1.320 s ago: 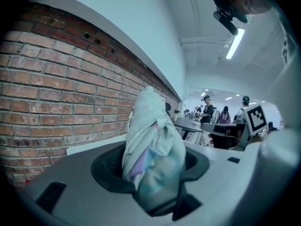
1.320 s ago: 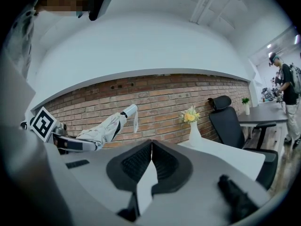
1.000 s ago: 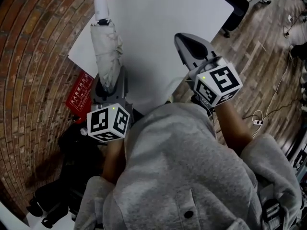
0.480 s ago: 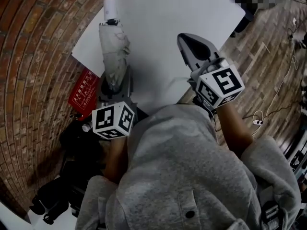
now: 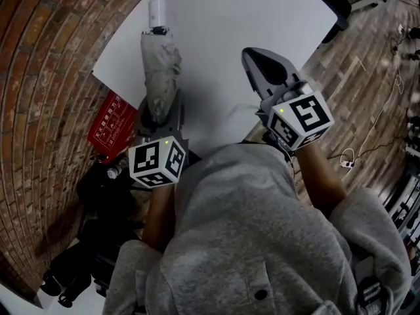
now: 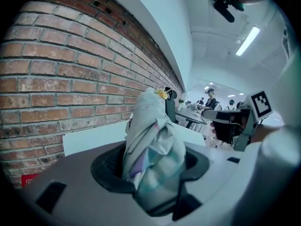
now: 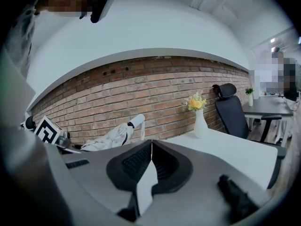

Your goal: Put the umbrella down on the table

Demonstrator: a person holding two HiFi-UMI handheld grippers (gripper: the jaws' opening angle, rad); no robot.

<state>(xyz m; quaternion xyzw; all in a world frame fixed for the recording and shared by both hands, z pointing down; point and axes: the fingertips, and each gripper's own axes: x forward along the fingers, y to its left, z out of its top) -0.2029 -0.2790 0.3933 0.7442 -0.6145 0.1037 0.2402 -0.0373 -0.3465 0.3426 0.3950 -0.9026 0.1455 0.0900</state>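
Note:
A folded grey-white umbrella [image 5: 161,71] with a white handle [image 5: 157,10] is clamped in my left gripper [image 5: 157,113], which is shut on its fabric end. It slants over the left edge of the white table [image 5: 262,18], handle pointing away from me. In the left gripper view the bunched fabric [image 6: 153,149] fills the space between the jaws. From the right gripper view the umbrella [image 7: 113,135] shows at the left, tilted up off the table. My right gripper [image 5: 264,67] hovers over the table's near right part, shut and empty, its pads [image 7: 151,161] meeting.
A brick floor lies left of the table, with a red box [image 5: 113,126] and dark bags [image 5: 98,195] by my left hand. A white vase of yellow flowers [image 7: 200,119] stands on the table's far side, a black office chair [image 7: 231,109] beyond it.
The left gripper has carried the umbrella lower and a little further over the table's left edge. The right gripper has shifted slightly and stays shut.

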